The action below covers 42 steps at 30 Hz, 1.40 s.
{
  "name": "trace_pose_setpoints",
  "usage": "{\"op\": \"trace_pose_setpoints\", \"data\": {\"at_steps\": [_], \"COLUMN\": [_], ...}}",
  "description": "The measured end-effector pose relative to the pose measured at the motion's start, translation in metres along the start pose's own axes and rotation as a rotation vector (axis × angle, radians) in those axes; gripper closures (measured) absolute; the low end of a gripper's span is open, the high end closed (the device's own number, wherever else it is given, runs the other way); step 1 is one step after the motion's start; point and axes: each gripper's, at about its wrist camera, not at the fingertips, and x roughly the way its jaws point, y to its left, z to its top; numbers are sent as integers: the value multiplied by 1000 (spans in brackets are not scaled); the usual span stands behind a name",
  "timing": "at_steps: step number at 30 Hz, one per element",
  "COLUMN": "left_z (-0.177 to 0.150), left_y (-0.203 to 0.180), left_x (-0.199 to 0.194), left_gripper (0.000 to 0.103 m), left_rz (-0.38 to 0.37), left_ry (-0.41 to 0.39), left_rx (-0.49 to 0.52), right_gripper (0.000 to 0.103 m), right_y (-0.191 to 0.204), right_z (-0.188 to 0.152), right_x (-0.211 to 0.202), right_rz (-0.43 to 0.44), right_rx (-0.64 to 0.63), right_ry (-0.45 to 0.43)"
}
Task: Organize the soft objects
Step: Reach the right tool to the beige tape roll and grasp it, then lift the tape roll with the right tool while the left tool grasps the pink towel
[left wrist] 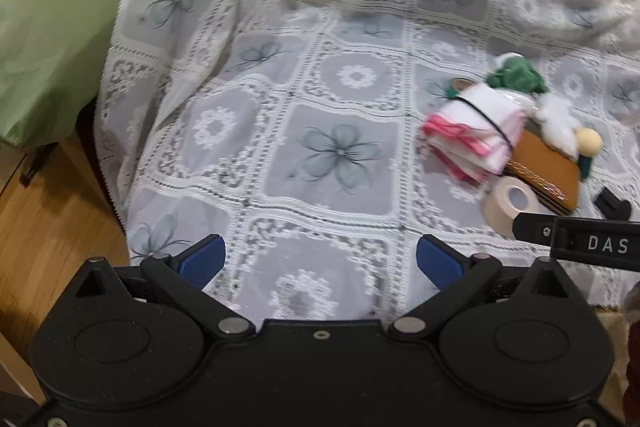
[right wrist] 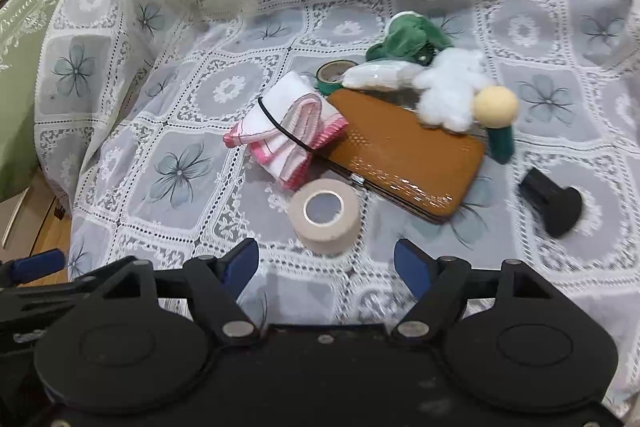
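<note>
Both tongs stand apart and empty — left gripper (left wrist: 320, 261) and right gripper (right wrist: 326, 263) — above the lace cover (right wrist: 192, 163); beige tape roll (right wrist: 325, 215) lies just ahead of the right.

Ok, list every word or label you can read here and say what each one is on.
"DAS" on the black body of the right gripper, cut off at the picture's edge.
"Beauty", roughly, in white script on the green pillow; blurred, so uncertain.
Nothing readable on the tape rolls, the brown case or the folded cloths.

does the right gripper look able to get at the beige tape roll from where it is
Probably yes: the right gripper is open and empty, and the beige tape roll lies just ahead on the lace cover, with nothing between them.
</note>
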Motion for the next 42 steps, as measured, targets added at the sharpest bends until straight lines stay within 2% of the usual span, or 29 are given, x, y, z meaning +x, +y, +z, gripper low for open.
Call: {"op": "trace_pose_setpoints", "data": {"at_steps": [6, 8, 10, 12, 20, 25, 33, 37, 42], "left_z": [4, 4, 5, 7, 20, 33, 52, 61, 67], "left_y": [11, 11, 10, 8, -12, -38, -87, -99, -105], "left_x": [9, 10, 10, 10, 6, 8, 20, 37, 59], "left_gripper": [4, 4, 4, 4, 4, 4, 4, 4, 4], "left_rz": [13, 13, 10, 6, -32, -88, -161, -197, -197], "left_ry": [11, 9, 7, 3, -40, -67, -155, -145, -121], "left_rx": [-26, -26, -23, -17, 40, 100, 276, 307, 309], "right_gripper": [37, 42, 53, 56, 56, 56, 56, 56, 56], "right_y": [8, 9, 9, 9, -7, -29, -73, -83, -86], "right_z": [12, 14, 16, 16, 9, -4, -18, -20, -20], "right_x": [33, 43, 52, 56, 36, 9, -15, -13, -5], "right_rz": [-14, -20, -22, -30, -33, -88, -161, -163, -153], "right_rx": [-15, -10, -2, 5, 22, 47, 139, 162, 168], "right_ry": [28, 40, 53, 54, 43, 48, 35, 42, 49]}}
